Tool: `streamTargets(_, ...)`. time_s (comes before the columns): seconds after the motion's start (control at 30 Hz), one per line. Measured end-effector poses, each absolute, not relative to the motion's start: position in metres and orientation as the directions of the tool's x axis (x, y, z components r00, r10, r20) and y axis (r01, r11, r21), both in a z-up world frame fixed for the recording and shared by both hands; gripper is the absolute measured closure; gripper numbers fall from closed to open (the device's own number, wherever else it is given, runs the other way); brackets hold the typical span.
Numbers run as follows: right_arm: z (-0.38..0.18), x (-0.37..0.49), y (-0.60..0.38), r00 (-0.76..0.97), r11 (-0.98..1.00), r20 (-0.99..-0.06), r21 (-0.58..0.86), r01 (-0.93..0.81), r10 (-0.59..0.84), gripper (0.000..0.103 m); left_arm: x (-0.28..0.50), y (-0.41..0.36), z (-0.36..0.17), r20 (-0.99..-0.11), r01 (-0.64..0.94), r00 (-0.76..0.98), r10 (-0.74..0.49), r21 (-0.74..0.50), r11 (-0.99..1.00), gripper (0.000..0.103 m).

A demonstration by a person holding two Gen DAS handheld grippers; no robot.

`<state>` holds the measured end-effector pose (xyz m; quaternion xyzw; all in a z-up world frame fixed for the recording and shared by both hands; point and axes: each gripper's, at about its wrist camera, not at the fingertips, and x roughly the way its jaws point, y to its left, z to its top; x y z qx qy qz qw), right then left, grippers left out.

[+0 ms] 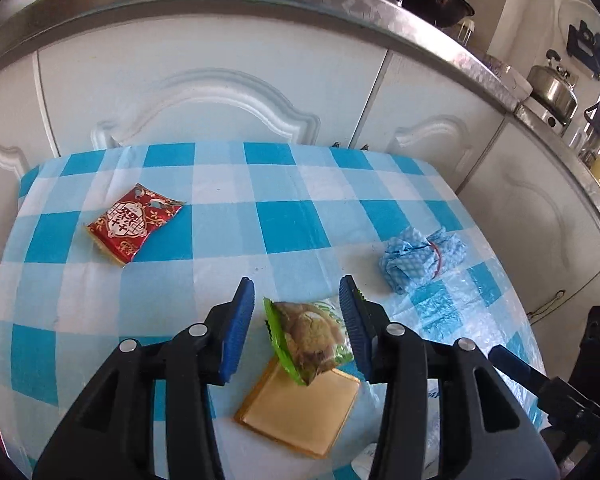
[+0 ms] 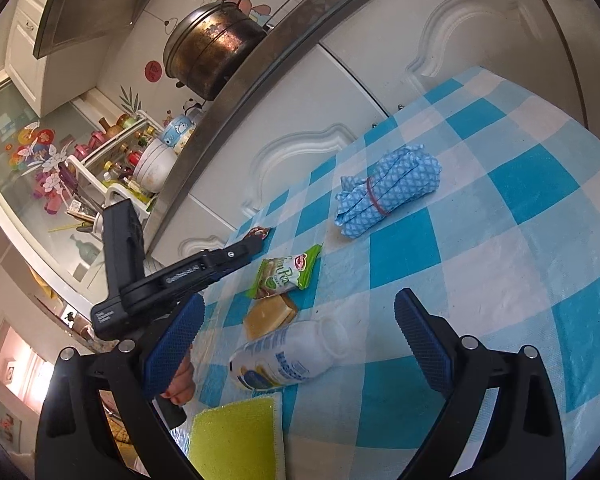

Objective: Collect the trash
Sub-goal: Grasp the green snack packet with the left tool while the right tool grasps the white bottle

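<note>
Checked tablecloth (image 1: 292, 220): red packet (image 1: 134, 222), cloth bundle (image 1: 422, 258)

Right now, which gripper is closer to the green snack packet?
Left. The left gripper has the green snack packet between its open fingers; the right gripper hangs back over the white bottle.

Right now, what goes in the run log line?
left gripper: open around green snack wrapper | right gripper: open over white plastic bottle
</note>
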<state>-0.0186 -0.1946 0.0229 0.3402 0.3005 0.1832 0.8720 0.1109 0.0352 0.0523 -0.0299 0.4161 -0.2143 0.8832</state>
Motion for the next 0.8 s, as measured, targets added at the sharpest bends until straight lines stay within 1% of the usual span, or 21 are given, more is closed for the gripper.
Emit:
streamTargets(0.03,0.023,-0.018,-0.19,0.738,0.714,-0.42,0.69,-0.118,0.528,0.008,0.106,0.039,0.055,-0.719,0.365,0.561,-0.41,-0.23,0.902,0.048)
streamTargets(0.1,0.023,-0.017,-0.181,0.716,0.743,-0.459,0.658,-0.124,0.526,0.008,0.097,0.04,0.055,-0.712,0.406,0.551,-0.436,-0.228,0.885,0.045)
streamTargets(0.13,0.023,-0.017,-0.176,0.707,0.758,-0.476,0.639,-0.13,0.522,0.008,0.096,0.037,0.054,-0.712,0.434,0.536,-0.453,-0.228,0.872,0.04)
streamTargets(0.17,0.024,-0.018,-0.171,0.698,0.773,-0.493,0.619,-0.138,0.519,0.008,0.095,0.033,0.052,-0.719,0.479,0.502,-0.481,-0.232,0.846,0.031)
streamTargets(0.2,0.024,-0.018,-0.166,0.686,0.787,-0.51,0.598,-0.149,0.518,0.008,0.094,0.03,0.051,-0.724,0.507,0.49,-0.485,-0.216,0.834,0.03)
streamTargets(0.23,0.024,-0.018,-0.161,0.675,0.8,-0.526,0.578,-0.162,0.517,0.008,0.093,0.026,0.05,-0.727,0.516,0.498,-0.472,-0.19,0.836,0.029)
streamTargets(0.33,0.027,-0.02,-0.145,0.653,0.853,-0.581,0.479,-0.208,0.486,0.008,0.102,0.013,0.041,-0.749,0.55,0.435,-0.5,-0.219,0.806,0.027)
streamTargets(0.4,0.028,-0.021,-0.135,0.638,0.871,-0.606,0.424,-0.247,0.476,0.008,0.108,0.002,0.036,-0.761,0.56,0.431,-0.484,-0.195,0.805,0.026)
streamTargets(0.47,0.026,-0.021,-0.125,0.621,0.886,-0.635,0.369,-0.279,0.46,0.008,0.113,-0.006,0.03,-0.774,0.573,0.419,-0.474,-0.18,0.8,0.026)
streamTargets(0.53,0.024,-0.018,-0.119,0.6,0.888,-0.655,0.347,-0.301,0.46,0.008,0.117,-0.01,0.025,-0.787,0.572,0.413,-0.458,-0.167,0.803,0.026)
streamTargets(0.63,0.023,-0.018,-0.112,0.599,0.905,-0.68,0.285,-0.317,0.423,0.009,0.119,-0.012,0.023,-0.784,0.573,0.425,-0.453,-0.154,0.805,0.029)
streamTargets(0.67,0.023,-0.02,-0.11,0.601,0.907,-0.681,0.272,-0.322,0.418,0.016,0.119,-0.012,0.023,-0.784,0.573,0.427,-0.45,-0.15,0.806,0.032)
streamTargets(0.7,0.023,-0.02,-0.109,0.6,0.908,-0.684,0.264,-0.326,0.414,0.031,0.119,-0.012,0.022,-0.784,0.574,0.431,-0.446,-0.144,0.806,0.033)
streamTargets(0.73,0.022,-0.02,-0.109,0.596,0.909,-0.689,0.261,-0.325,0.411,0.035,0.119,-0.012,0.022,-0.784,0.574,0.434,-0.443,-0.138,0.807,0.035)
streamTargets(0.8,0.022,-0.021,-0.108,0.596,0.91,-0.691,0.258,-0.325,0.409,0.041,0.119,-0.013,0.021,-0.787,0.578,0.441,-0.432,-0.119,0.807,0.039)
